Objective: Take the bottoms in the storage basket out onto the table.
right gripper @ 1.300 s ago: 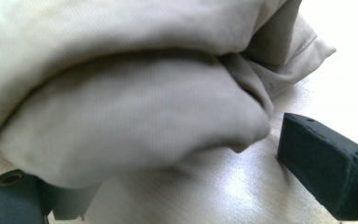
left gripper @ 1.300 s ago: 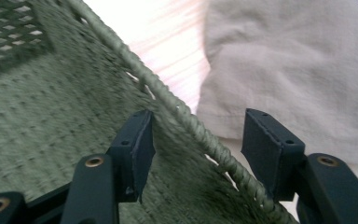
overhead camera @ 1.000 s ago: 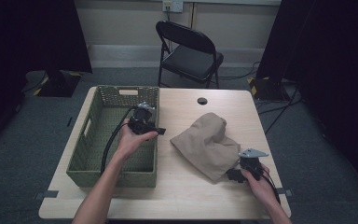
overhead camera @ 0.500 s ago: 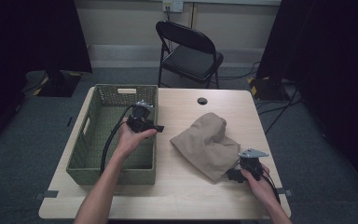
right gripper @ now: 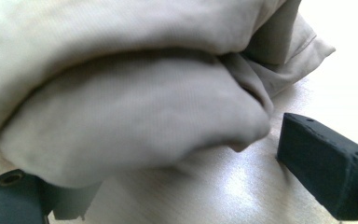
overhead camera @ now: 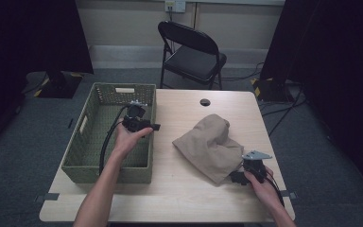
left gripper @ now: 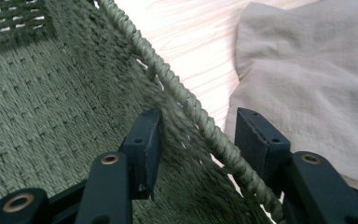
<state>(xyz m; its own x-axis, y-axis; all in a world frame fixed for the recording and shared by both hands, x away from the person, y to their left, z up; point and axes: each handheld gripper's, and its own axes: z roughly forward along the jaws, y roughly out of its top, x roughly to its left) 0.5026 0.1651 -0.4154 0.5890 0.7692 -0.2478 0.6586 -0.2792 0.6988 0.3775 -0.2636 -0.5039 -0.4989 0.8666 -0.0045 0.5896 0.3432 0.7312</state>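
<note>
The right gripper (right gripper: 182, 172) has its jaws wide apart at table level, one jaw tucked under the near fold of the cloth (right gripper: 121, 93), the other out on bare wood; nothing is pinched yet. The cloth bulges straight ahead of the jaws, so a short push forward and a squeeze would likely take the fold. Seen from above, the cloth (overhead camera: 208, 142) lies crumpled on the table (overhead camera: 179, 189), its long axis running from the right gripper (overhead camera: 238, 178) up and leftward toward the basket (overhead camera: 82, 156). The left gripper (left gripper: 193, 135) is open too, straddling the basket's rim, one jaw inside, one outside. The right hand (overhead camera: 260, 187) is nearer the cloth.
</note>
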